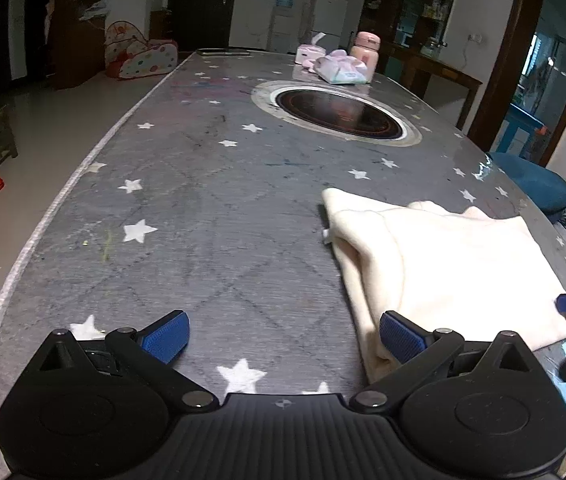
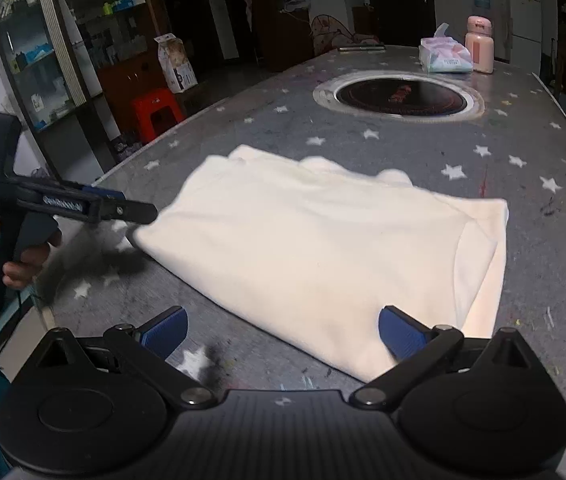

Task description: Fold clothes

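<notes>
Cream-coloured soft fleece garment lies flat on the grey star-printed table, at the near end and well short of the round black inset cooktop in the middle. It already looks folded into a rough rectangle with layered edges showing along its right side, so I judge the fold is well along, with perhaps one more fold or a final tidy left.

My right gripper hovers just over the near edge of the cloth with its blue-padded fingers spread wide and nothing between them; one finger sits over the fabric, the other over bare table. That stance suits coming in for a pinch on the near hem, or having just let go; I cannot say which.

My left gripper is likewise spread wide and empty, low over the table beside the garment's left edge, its right finger just at the cloth's corner. In the right wrist view it appears side-on, blurred, gripped by a hand at the cloth's far-left corner. Placing one gripper at each side makes sense for lifting an edge evenly.

At the far end stand a pink lidded bottle and a soft pack of tissues, well apart from the work.
</notes>
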Demonstrator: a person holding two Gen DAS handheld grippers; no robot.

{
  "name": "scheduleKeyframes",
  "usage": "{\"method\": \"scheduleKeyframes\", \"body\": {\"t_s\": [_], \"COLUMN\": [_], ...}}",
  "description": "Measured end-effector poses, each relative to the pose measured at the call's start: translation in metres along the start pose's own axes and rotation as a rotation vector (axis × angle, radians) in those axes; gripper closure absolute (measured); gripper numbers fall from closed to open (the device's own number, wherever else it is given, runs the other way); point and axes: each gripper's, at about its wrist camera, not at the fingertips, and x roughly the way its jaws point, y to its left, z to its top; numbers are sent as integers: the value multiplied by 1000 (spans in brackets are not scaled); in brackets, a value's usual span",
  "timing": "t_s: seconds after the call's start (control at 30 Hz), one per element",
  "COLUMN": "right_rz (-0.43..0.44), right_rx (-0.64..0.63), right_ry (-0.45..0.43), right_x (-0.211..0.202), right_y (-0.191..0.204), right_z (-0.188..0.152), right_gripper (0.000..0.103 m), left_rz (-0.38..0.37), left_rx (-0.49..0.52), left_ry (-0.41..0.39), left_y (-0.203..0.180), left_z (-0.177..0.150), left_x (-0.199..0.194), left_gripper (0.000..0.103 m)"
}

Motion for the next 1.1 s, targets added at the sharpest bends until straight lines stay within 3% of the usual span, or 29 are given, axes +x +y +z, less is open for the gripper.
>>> {"method": "scheduleKeyframes", "body": {"t_s": [0.33, 0.53, 0.6, 0.73, 0.93, 1.1], "right_rz": [7, -16, -16, 4, -44, -80], "right_rx": [-74, -231, -293, -432, -631, -649], "right_ry": [33, 26, 26, 35, 66, 64], "right_x": [15, 25, 33, 51, 75, 85], "right_y": [15, 48, 62, 94, 136, 144], "right_z": [10, 32, 37, 43, 37, 36], "right_gripper": [1, 2, 8, 11, 24, 58], "left_rz": [12, -3, -9, -21, -87, -184], "left_rx": [-27, -67, -69, -114, -239, -301], "left_ry": [-20, -25, -30, -30, 1, 39], "left_y": [10, 11, 10, 14, 21, 16], "left_z": [2, 12, 16, 25, 37, 39], "left_x": [-8, -7, -8, -7, -3, 5], "left_gripper": [0, 0, 0, 0, 0, 0]}}
